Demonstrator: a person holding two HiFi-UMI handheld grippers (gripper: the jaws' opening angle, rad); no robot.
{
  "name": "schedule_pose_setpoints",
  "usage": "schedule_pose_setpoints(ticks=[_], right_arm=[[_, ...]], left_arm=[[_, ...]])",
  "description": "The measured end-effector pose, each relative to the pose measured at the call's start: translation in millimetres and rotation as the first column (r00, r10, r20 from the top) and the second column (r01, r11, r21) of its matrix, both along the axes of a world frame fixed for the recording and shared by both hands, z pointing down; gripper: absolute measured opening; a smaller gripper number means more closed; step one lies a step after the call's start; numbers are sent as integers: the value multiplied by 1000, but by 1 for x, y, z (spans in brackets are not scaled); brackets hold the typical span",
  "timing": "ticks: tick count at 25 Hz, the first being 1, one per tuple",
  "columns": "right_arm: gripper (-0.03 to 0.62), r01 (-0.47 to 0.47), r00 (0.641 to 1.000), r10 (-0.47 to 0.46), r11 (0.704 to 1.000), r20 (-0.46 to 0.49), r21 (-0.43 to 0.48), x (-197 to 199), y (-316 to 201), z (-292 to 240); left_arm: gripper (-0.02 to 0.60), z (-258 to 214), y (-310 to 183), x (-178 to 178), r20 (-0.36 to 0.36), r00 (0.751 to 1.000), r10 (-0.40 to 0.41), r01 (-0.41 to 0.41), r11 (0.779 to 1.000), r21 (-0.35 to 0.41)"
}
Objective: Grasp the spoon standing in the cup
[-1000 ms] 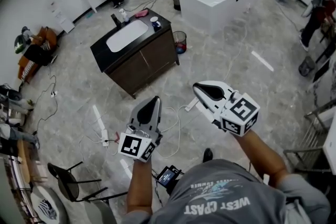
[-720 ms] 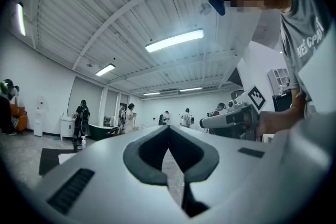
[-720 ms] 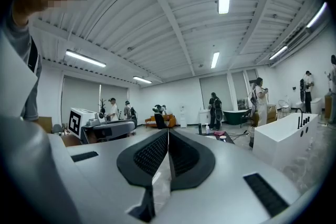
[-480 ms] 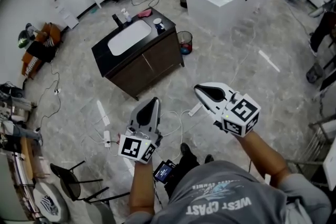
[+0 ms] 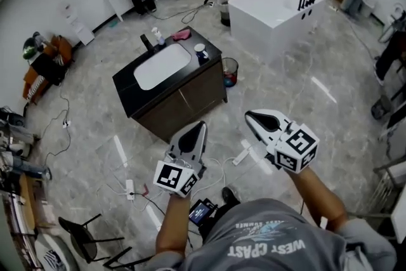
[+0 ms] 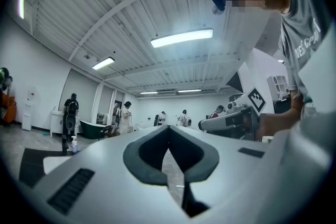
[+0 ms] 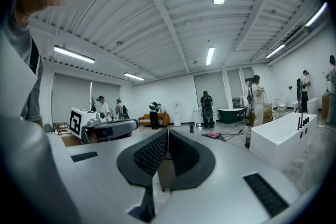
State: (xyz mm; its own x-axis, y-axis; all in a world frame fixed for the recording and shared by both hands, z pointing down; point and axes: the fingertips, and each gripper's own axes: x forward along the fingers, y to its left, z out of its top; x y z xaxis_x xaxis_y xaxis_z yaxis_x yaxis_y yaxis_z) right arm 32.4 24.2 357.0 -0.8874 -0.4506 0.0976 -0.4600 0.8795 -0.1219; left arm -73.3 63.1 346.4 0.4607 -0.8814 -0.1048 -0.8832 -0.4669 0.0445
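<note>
In the head view a small white cup (image 5: pixel 201 52) stands on the right end of a black vanity top (image 5: pixel 130 80) with a white sink. It is too small to make out a spoon in it. Both grippers hover over the floor, well short of the vanity. My left gripper (image 5: pixel 201 126) points at the cabinet's front, its jaws shut and empty. My right gripper (image 5: pixel 249 115) is level with it to the right, also shut with nothing in it. In the gripper views the left gripper (image 6: pixel 168 129) and right gripper (image 7: pixel 167 131) show pads touching at the tips.
A waste bin (image 5: pixel 229 71) stands by the vanity's right side, and a white bathtub (image 5: pixel 276 6) lies beyond it. A bottle (image 5: pixel 156 37) and a pink cloth (image 5: pixel 181 34) sit behind the sink. Cables and a power strip (image 5: pixel 130 189) lie on the floor. Several people stand far off.
The vanity has come nearer and lower in the head view as the person steps toward it. Both grippers stay shut and keep their pose ahead of the body.
</note>
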Motion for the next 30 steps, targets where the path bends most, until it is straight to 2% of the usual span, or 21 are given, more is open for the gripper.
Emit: schedule_pose_setpoints(ticks=[4, 11, 20, 26, 30], right_arm=[[32, -43, 999, 43, 999, -11, -1, -17, -42, 5], [32, -66, 998, 67, 998, -22, 15, -28, -96, 8], [32, 4, 1000, -5, 1000, -11, -6, -29, -187, 19], [32, 44, 999, -44, 999, 5, 19, -4, -257, 1], [32, 86, 996, -86, 996, 16, 21, 4, -279, -1]], left_arm=[[2, 8, -42, -15, 7, 998, 55, -55, 998, -12], [2, 14, -92, -33, -9, 998, 64, -64, 998, -9], [2, 28, -180, -29, 1, 1000, -3, 3, 999, -46], [2, 7, -246, -2, 31, 999, -44, 44, 999, -6], [2, -4, -268, 5, 37, 996, -76, 76, 997, -1]])
